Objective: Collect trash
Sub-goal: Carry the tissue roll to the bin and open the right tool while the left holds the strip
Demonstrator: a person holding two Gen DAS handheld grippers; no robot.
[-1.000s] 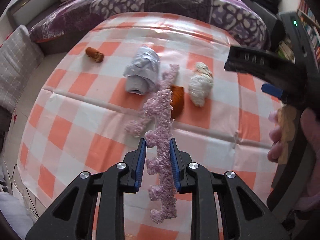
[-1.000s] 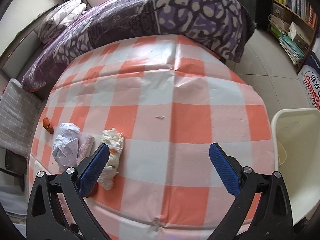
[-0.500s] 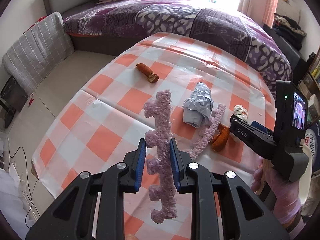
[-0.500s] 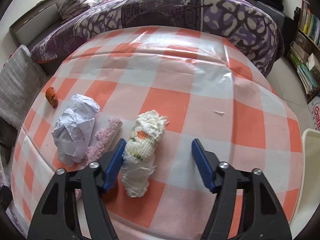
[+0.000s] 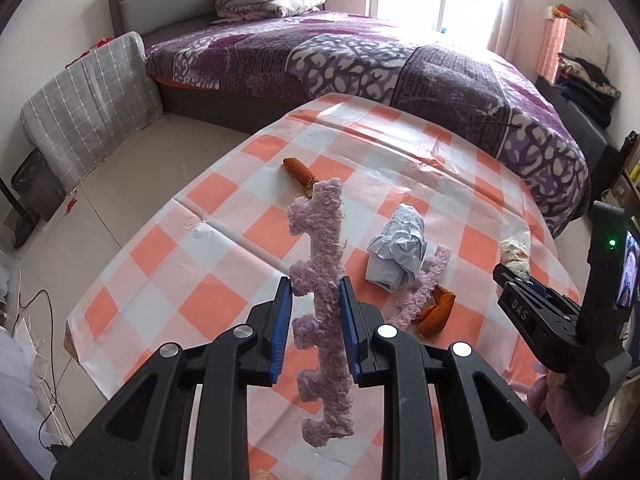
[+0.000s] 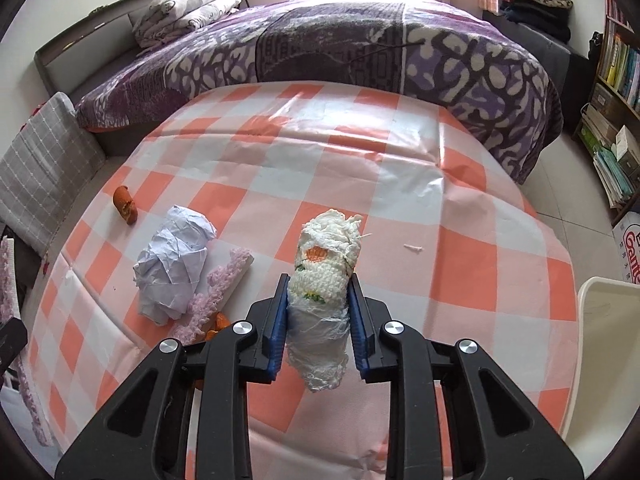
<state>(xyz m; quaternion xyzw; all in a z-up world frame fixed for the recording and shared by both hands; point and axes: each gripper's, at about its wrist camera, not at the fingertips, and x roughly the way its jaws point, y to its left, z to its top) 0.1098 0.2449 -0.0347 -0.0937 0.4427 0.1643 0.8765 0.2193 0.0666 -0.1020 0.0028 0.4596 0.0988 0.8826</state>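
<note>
So the right tool has just been closing and is now clamped on the white crocheted roll, long axis running along its fingers. The left tool is pinched tight on the fuzzy purple strip, held upright above the counter. The white bin sits off the counter's right edge, so the right hand looks nearer.

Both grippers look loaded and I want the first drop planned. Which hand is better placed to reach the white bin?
Right. The white bin sits just beside the right gripper, already clamping the white crocheted roll; the left gripper is farther away.
</note>
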